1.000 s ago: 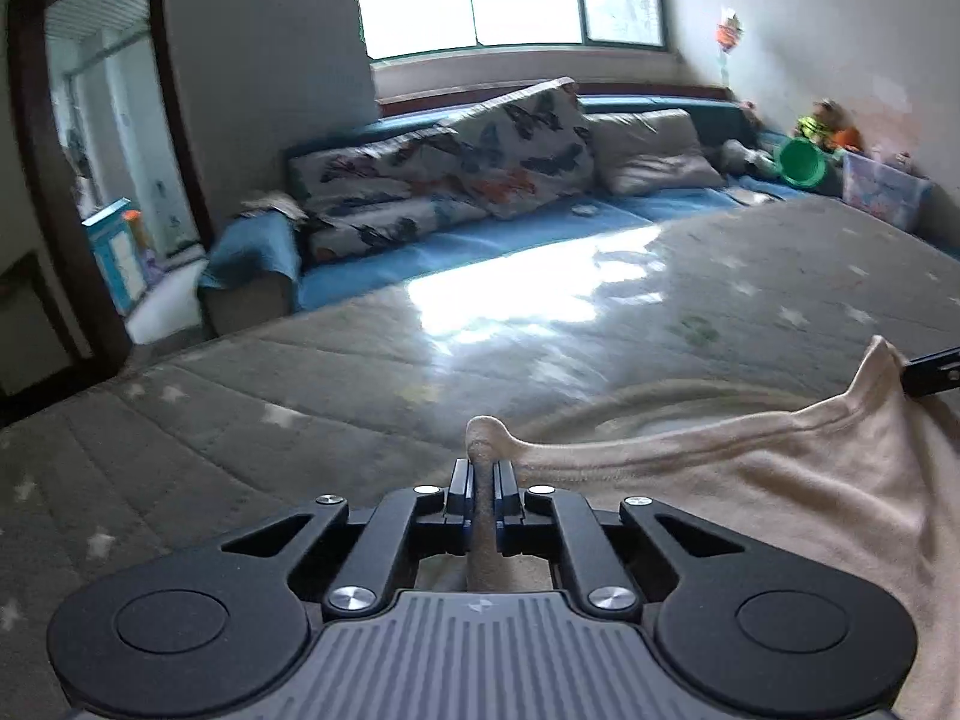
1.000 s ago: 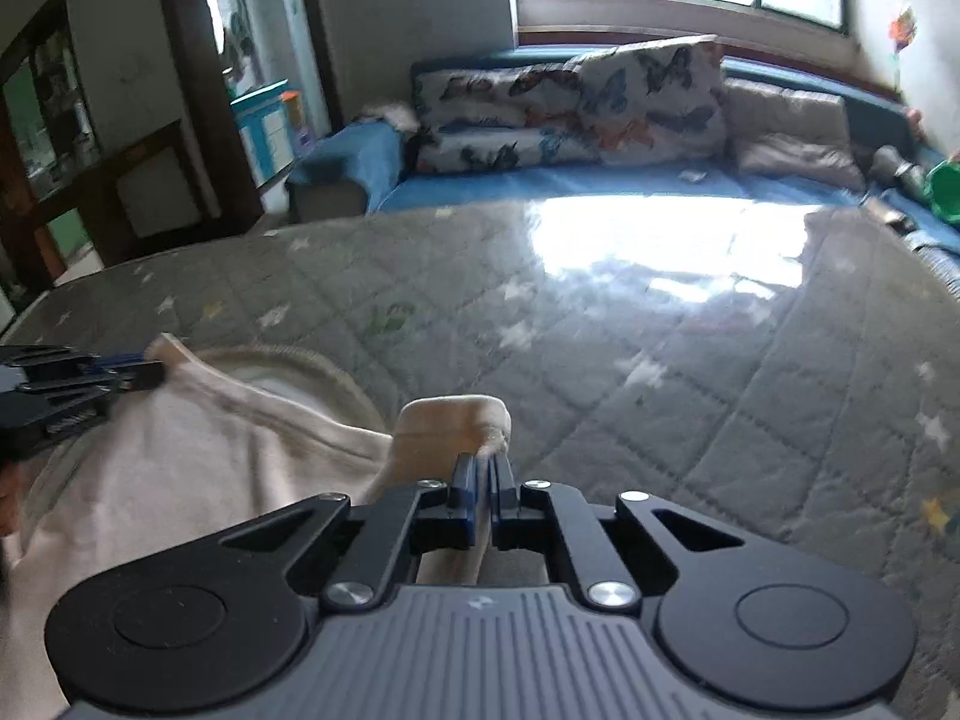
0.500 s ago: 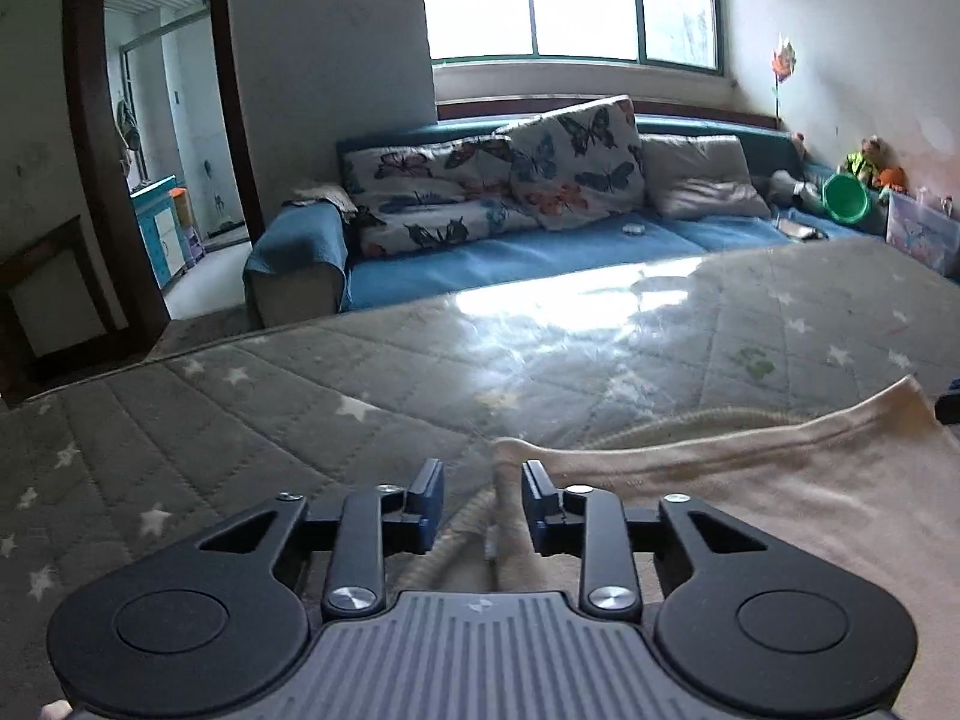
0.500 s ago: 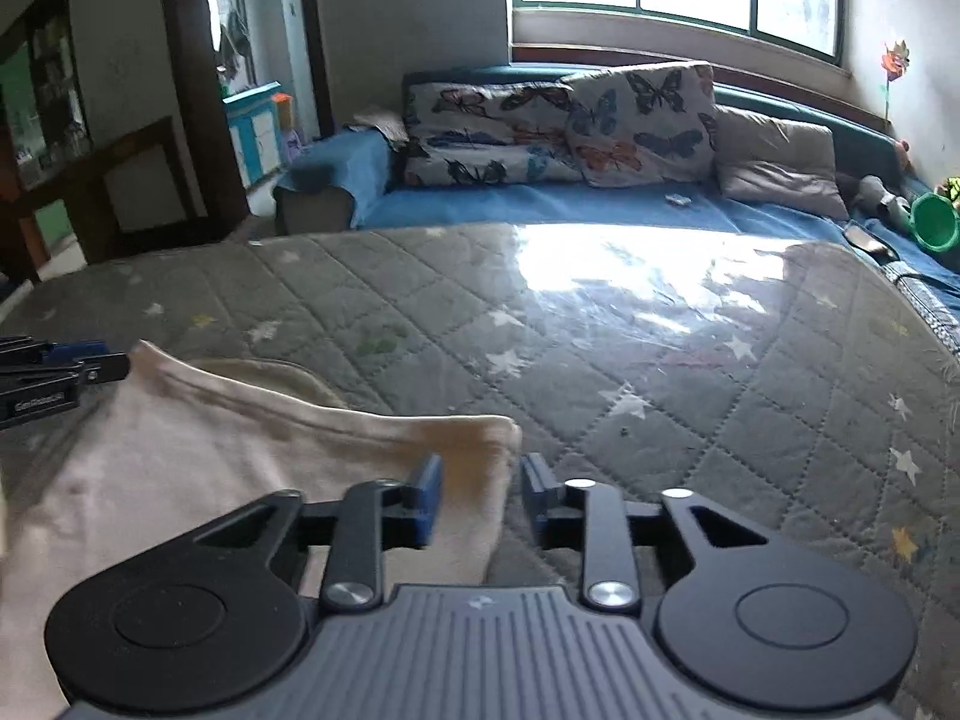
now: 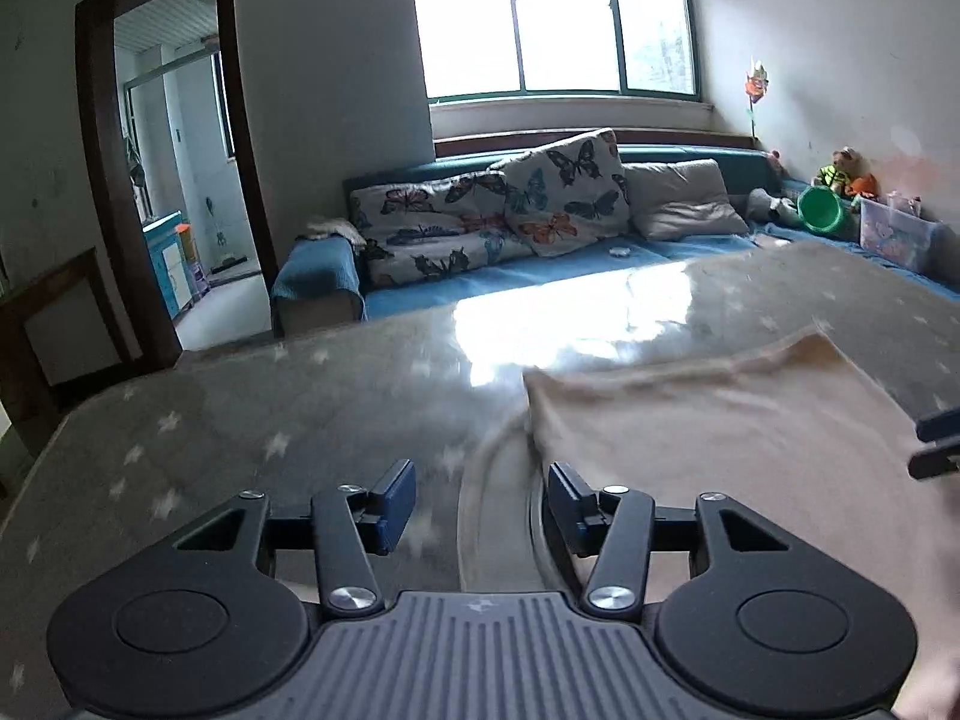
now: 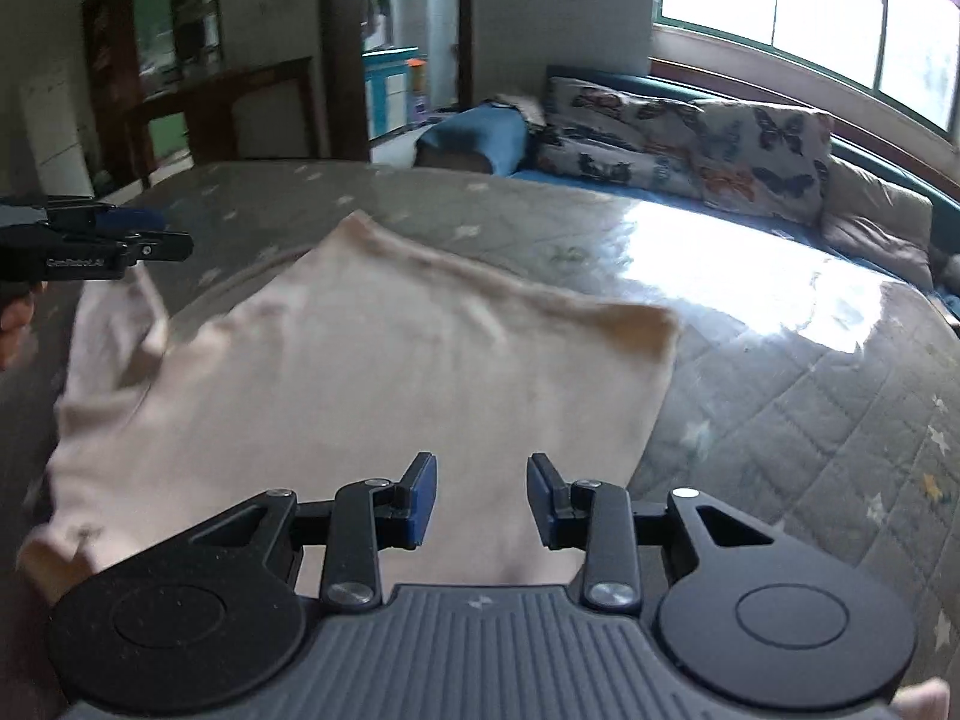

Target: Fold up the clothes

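Room: a bright sitting room with a wide window; a blue sofa (image 5: pixel 540 270) with butterfly-print cushions (image 5: pixel 558 192) stands behind the work surface.
Surface: a grey quilted mattress cover with pale stars (image 6: pixel 780 396), glossy where the window light falls.
Garment: a cream, soft knit top (image 6: pixel 360 378) lies flat on the quilt, its far edge a straight fold with two squared corners.
Change: a second ago each tool pinched a corner of this cloth; both have let go and drawn back, and the top has settled.
Left gripper (image 5: pixel 480 504): jaws opening, nothing pressed; a rim of cloth lies below the gap.
Right gripper (image 6: pixel 480 498): jaws apart, empty, over the near part of the top.
Meaning: this fold looks finished; probably the next fold wants fresh grips.
Texture: limp and matt, against slick padded quilting.
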`<state>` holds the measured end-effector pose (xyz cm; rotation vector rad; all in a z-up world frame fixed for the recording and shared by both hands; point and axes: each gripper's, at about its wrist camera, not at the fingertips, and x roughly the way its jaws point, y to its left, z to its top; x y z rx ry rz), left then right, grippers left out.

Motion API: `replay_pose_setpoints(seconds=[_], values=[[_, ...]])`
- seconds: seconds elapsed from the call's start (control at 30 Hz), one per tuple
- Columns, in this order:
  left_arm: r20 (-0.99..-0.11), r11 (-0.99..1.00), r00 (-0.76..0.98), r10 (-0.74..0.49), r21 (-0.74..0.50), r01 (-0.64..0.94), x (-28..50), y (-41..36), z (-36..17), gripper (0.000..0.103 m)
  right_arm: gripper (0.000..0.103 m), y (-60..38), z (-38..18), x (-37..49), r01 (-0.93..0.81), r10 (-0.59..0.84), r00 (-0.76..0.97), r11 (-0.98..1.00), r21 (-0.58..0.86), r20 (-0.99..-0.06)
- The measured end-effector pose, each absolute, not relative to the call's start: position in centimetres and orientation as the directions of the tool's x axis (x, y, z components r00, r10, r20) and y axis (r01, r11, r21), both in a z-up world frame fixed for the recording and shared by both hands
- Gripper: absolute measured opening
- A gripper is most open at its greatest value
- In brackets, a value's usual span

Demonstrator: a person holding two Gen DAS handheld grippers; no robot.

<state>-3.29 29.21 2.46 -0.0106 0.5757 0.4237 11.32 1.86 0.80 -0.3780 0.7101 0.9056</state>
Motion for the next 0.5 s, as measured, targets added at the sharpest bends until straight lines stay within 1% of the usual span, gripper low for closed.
replay_pose_setpoints(seconds=[0.07, 0.13, 0.17, 0.2, 0.23, 0.27, 0.3, 0.33, 0.4, 0.5], values=[[-0.544, 0.910, 0.744, 0.387, 0.096, -0.404, -5.0, 28.8, 2.0, 0.053, 0.033, 1.6, 0.4, 10.6, -0.817, 0.576, 0.411, 0.576, -0.006, -0.707], [-0.552, 0.905, 0.736, 0.392, 0.091, -0.415, -6.6, 28.3, 1.6, 0.056, 0.034, 1.3, 0.2, 10.1, -0.812, 0.580, 0.412, 0.583, 0.006, -0.703], [-0.548, 0.903, 0.734, 0.401, 0.099, -0.419, -7.3, 28.0, 1.3, 0.059, 0.035, 1.3, 0.1, 9.9, -0.811, 0.586, 0.415, 0.585, 0.010, -0.696], [-0.543, 0.898, 0.732, 0.412, 0.108, -0.426, -8.0, 27.6, 1.1, 0.063, 0.039, 1.3, -0.1, 9.6, -0.810, 0.593, 0.418, 0.587, 0.013, -0.689], [-0.537, 0.895, 0.731, 0.420, 0.110, -0.433, -8.6, 27.4, 1.0, 0.065, 0.042, 1.3, -0.3, 9.3, -0.809, 0.600, 0.421, 0.587, 0.018, -0.680], [-0.533, 0.893, 0.733, 0.423, 0.104, -0.439, -9.3, 27.2, 0.8, 0.069, 0.043, 1.3, -0.5, 9.1, -0.809, 0.606, 0.420, 0.588, 0.024, -0.676], [-0.529, 0.891, 0.735, 0.424, 0.097, -0.444, -9.8, 27.0, 0.7, 0.072, 0.046, 1.3, -0.8, 8.9, -0.808, 0.612, 0.419, 0.588, 0.032, -0.671], [-0.524, 0.887, 0.736, 0.429, 0.093, -0.452, -10.3, 26.9, 0.6, 0.073, 0.051, 1.4, -1.0, 8.7, -0.808, 0.616, 0.423, 0.589, 0.033, -0.665], [-0.521, 0.878, 0.730, 0.443, 0.089, -0.469, -10.8, 26.8, 0.3, 0.078, 0.054, 1.6, -1.4, 8.2, -0.811, 0.619, 0.436, 0.585, 0.013, -0.653], [-0.528, 0.867, 0.716, 0.457, 0.083, -0.491, -11.3, 26.9, -0.3, 0.081, 0.062, 1.8, -1.8, 7.6, -0.814, 0.622, 0.450, 0.580, -0.009, -0.641]])
